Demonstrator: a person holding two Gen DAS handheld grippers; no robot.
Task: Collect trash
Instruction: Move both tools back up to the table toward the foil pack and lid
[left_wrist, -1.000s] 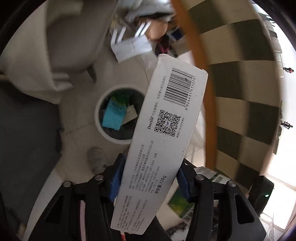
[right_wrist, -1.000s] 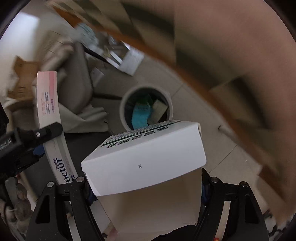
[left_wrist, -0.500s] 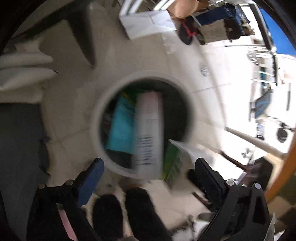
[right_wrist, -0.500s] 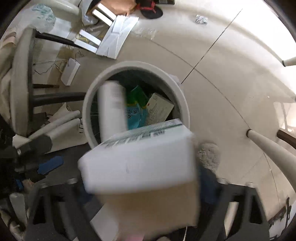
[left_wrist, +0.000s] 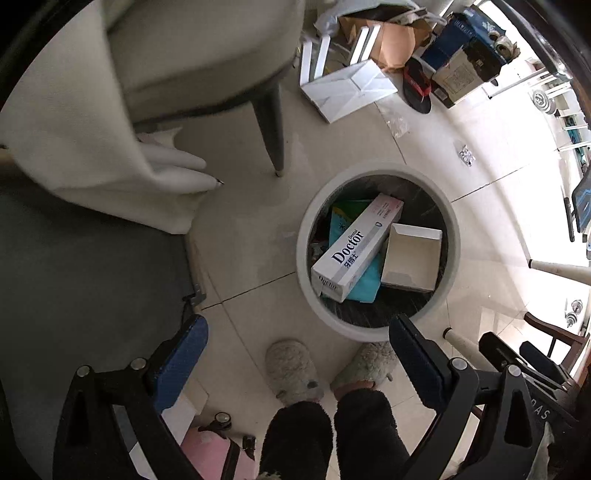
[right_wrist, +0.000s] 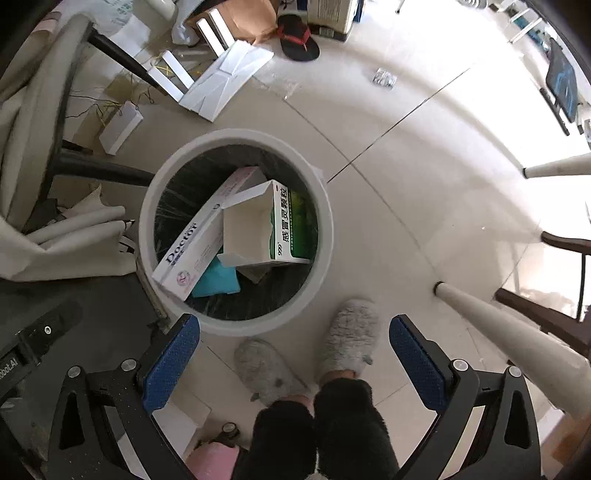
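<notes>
Item, my left gripper (left_wrist: 295, 354): jaws spread, holding nothing. Item, bin (left_wrist: 453, 236): ahead and slightly right of it, containing the toothpaste box (left_wrist: 354, 247), long axis diagonal, beside the medicine box (right_wrist: 258, 225). Item, my right gripper (right_wrist: 293, 349): jaws spread, empty; bin ahead-left. Both arms look about equally near.

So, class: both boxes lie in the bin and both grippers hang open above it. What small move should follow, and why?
Probably lift both away to seek more trash. The toothpaste box and medicine box rest inside the bin; the left gripper and right gripper are open and empty, and a foil scrap lies on the floor.
</notes>
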